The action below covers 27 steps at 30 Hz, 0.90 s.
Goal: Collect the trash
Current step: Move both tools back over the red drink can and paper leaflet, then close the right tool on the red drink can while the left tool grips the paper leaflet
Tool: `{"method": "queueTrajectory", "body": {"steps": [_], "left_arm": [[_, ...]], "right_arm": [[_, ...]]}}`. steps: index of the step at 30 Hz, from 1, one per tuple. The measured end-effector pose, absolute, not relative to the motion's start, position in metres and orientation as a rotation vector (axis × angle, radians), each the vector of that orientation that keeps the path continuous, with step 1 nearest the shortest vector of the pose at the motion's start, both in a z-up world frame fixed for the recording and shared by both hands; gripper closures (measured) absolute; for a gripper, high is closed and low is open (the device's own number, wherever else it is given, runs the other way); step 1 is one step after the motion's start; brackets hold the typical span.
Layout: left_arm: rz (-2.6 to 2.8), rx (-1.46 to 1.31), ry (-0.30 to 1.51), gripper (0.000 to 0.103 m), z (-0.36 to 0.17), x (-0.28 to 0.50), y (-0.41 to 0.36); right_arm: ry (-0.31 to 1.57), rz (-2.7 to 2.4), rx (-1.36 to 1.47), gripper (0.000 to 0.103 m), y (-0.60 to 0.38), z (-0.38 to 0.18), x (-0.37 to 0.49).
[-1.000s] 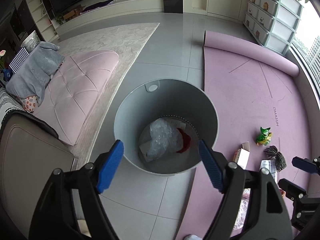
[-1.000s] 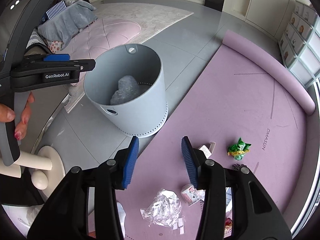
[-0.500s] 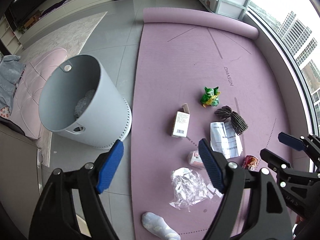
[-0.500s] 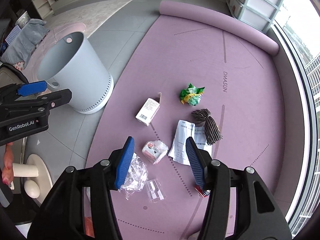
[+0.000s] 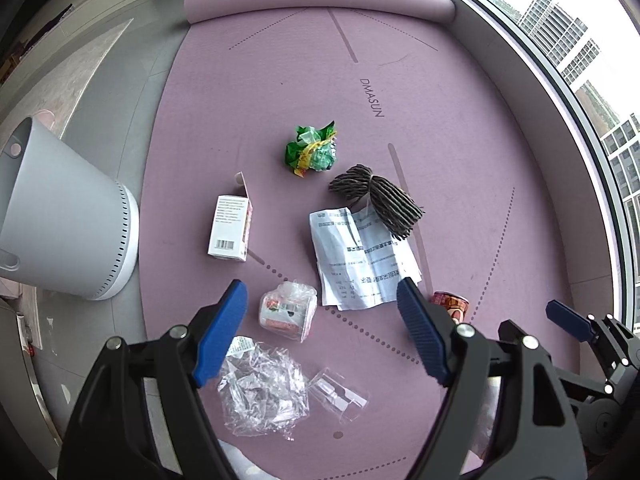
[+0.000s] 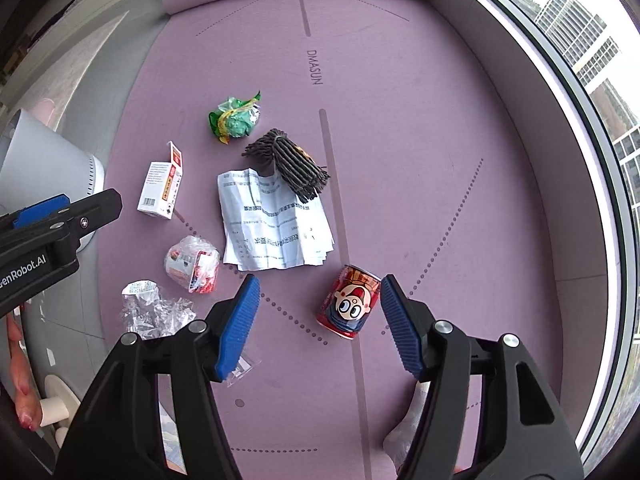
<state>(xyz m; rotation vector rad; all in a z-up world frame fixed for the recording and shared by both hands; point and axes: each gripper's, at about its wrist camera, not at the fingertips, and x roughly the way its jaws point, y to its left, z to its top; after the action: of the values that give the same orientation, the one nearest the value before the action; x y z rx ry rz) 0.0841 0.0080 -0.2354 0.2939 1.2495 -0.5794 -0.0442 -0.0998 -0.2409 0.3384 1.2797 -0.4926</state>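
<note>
Purple mat [image 5: 460, 128] on the floor holds the trash. The red can [image 6: 349, 306] lies near, apart from the paper [image 6: 272, 220]. The right tool [image 6: 316, 320] is opening above it, empty. The left tool [image 5: 320, 332] is wide open, empty.

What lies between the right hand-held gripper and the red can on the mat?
Nothing visible. The red can lies on bare purple mat just ahead of the right hand-held gripper, whose jaws are opening, empty.

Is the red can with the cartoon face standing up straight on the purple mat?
No, the red can lies on its side on the purple mat, with its cartoon face showing.
</note>
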Motion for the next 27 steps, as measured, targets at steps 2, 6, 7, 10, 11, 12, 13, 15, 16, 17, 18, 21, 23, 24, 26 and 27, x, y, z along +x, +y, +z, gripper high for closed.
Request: {"method": "queueTrajectory", "body": {"steps": [2,6,7,10,11,12,13,15,16,17,18,21,23,24,26,27], "left_arm": [[-0.595,0.305,1.255,0.026,-0.255,0.079,-0.01],[-0.611,0.32,1.259,0.026,-0.292,0.072,-0.037],[-0.612,0.321,1.26,0.026,-0.299,0.072,-0.042],[-0.606,0.317,1.268,0.026,-0.318,0.071,-0.053],[-0.608,0.316,1.269,0.026,-0.322,0.072,-0.055],[-0.609,0.32,1.27,0.026,-0.328,0.072,-0.057],[-0.611,0.327,1.269,0.026,-0.333,0.072,-0.059],[-0.614,0.337,1.269,0.026,-0.344,0.073,-0.062],[-0.614,0.343,1.27,0.026,-0.35,0.074,-0.064],[-0.615,0.347,1.269,0.026,-0.355,0.075,-0.065],[-0.616,0.352,1.267,0.026,-0.361,0.076,-0.066],[-0.613,0.359,1.268,0.026,-0.377,0.079,-0.068],[-0.612,0.365,1.266,0.026,-0.387,0.081,-0.07],[-0.61,0.37,1.264,0.026,-0.391,0.082,-0.071],[-0.604,0.376,1.259,0.026,-0.398,0.086,-0.074],[-0.6,0.376,1.256,0.026,-0.4,0.088,-0.075]], "right_arm": [[1.29,-0.524,0.355,0.042,-0.107,-0.264,-0.053],[1.312,-0.576,0.399,0.042,-0.121,-0.307,-0.064],[1.313,-0.595,0.423,0.043,-0.125,-0.316,-0.066],[1.309,-0.63,0.474,0.042,-0.135,-0.339,-0.069],[1.31,-0.634,0.483,0.043,-0.137,-0.347,-0.07],[1.31,-0.637,0.489,0.042,-0.138,-0.355,-0.071],[1.312,-0.639,0.494,0.042,-0.138,-0.362,-0.072],[1.317,-0.638,0.514,0.043,-0.139,-0.376,-0.074],[1.321,-0.638,0.525,0.043,-0.138,-0.383,-0.075],[1.327,-0.636,0.535,0.043,-0.137,-0.391,-0.077],[1.335,-0.63,0.546,0.043,-0.136,-0.4,-0.077],[1.358,-0.62,0.563,0.042,-0.131,-0.424,-0.076],[1.355,-0.667,0.549,0.042,-0.134,-0.431,-0.078],[1.343,-0.67,0.57,0.042,-0.138,-0.432,-0.081],[1.348,-0.65,0.557,0.043,-0.139,-0.432,-0.082],[1.35,-0.637,0.539,0.043,-0.139,-0.431,-0.082]]}}
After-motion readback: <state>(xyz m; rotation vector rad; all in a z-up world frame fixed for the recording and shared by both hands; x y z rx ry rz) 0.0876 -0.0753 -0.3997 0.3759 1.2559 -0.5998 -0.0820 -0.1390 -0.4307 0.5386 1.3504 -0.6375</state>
